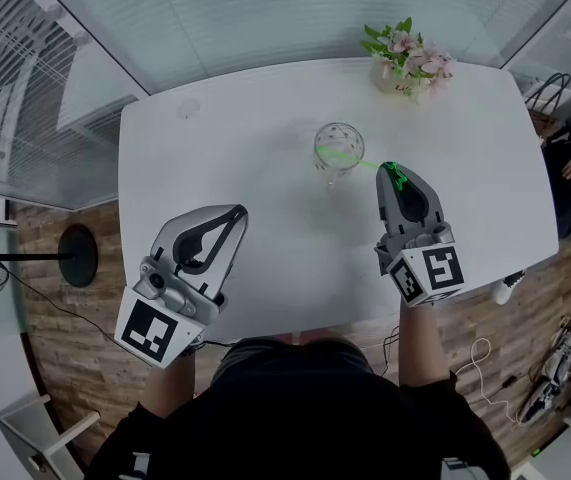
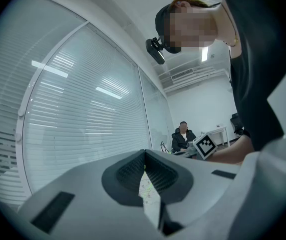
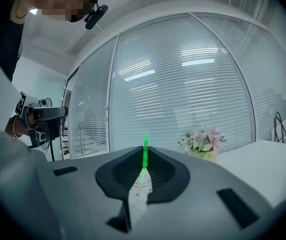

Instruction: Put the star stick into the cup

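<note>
Reading the right gripper (image 3: 145,159) first, we find its jaws drawn narrow and clamped on the star stick (image 3: 145,146), a thin bright-green rod. It stands up from between the dark ribbed pads and projects past the jaw tips.

In the head view the rod runs from the jaw tips toward the left of the picture and reaches the cup (image 1: 338,150). The cup is a clear glass standing upright near the middle of the white table (image 1: 255,148). The rod's far end lies across the cup's mouth. We cannot tell whether it is inside the glass or just above the rim, and the star itself is too small to make out. The gripper body sits just right of the cup, with its marker cube (image 1: 430,271) toward the person.

Turning to the left gripper (image 1: 237,211), we find its jaws closed tip to tip with nothing between them. It is held over the near left part of the table, well apart from the cup.

Beyond the cup, a small bunch of pink flowers (image 1: 408,58) stands near the table's far right corner. Slatted blinds (image 3: 183,84) cover the glass wall behind the table.
</note>
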Demonstrator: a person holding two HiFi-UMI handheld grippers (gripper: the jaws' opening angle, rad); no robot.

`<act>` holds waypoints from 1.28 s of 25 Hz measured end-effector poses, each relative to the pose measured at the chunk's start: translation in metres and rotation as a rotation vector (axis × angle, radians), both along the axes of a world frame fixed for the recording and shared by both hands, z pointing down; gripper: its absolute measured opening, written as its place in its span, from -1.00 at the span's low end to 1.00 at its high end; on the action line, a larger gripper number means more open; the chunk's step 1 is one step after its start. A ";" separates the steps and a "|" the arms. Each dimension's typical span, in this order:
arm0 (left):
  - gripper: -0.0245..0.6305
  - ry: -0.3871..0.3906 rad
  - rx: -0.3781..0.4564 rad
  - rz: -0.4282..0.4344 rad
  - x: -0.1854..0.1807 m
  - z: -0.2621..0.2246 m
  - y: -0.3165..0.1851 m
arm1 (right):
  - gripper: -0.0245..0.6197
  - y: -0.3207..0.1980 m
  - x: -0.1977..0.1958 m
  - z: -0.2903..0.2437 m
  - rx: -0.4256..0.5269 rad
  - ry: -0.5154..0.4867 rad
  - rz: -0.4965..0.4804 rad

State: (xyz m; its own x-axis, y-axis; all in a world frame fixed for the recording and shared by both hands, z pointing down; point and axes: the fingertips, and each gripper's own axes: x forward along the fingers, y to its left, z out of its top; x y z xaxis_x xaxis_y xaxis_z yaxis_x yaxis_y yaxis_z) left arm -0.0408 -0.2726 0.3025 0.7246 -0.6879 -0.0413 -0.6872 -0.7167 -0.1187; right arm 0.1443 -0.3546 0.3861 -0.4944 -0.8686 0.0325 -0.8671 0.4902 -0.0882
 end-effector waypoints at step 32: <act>-0.88 0.001 -0.001 -0.006 0.004 -0.001 0.003 | -0.82 -0.002 0.022 0.016 -0.021 -0.004 0.034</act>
